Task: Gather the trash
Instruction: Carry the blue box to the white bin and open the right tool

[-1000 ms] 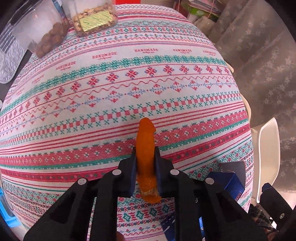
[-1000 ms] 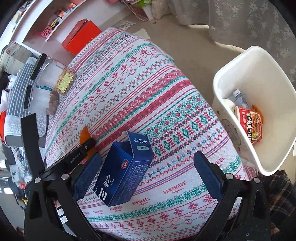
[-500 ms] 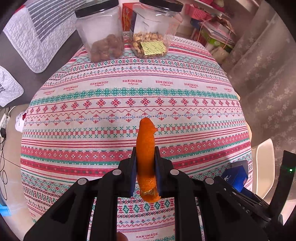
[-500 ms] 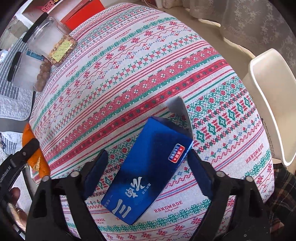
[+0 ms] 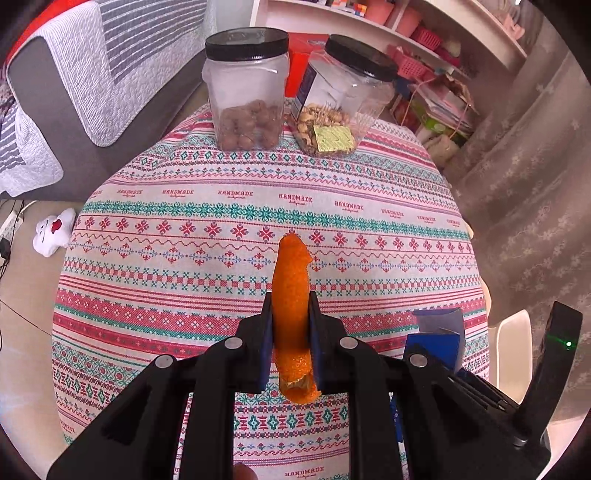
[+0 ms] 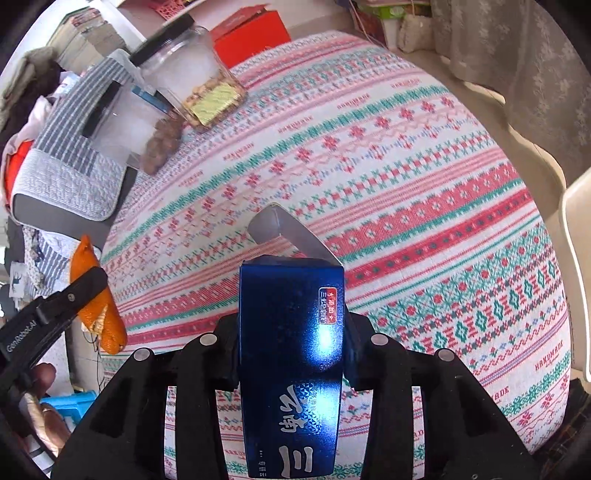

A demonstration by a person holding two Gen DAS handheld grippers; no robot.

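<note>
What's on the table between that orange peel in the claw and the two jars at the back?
Nothing: in the left claw's view, only bare patterned tablecloth stretches from the orange peel to the two jars.

We note a tabletop [image 5: 258, 206] under a cloth woven in red, green and white bands, printed "HANDMADE". Two black-lidded clear jars [image 5: 245, 88] stand at its far edge. Beyond, a grey sofa [image 5: 92, 110] carries a striped quilted cover. White shelves [image 5: 369, 22] hold pink baskets. A pale floral curtain [image 5: 524, 184] hangs on the right, daylight bright across the cloth. A small white plush toy [image 5: 51, 230] lies on the floor.
</note>
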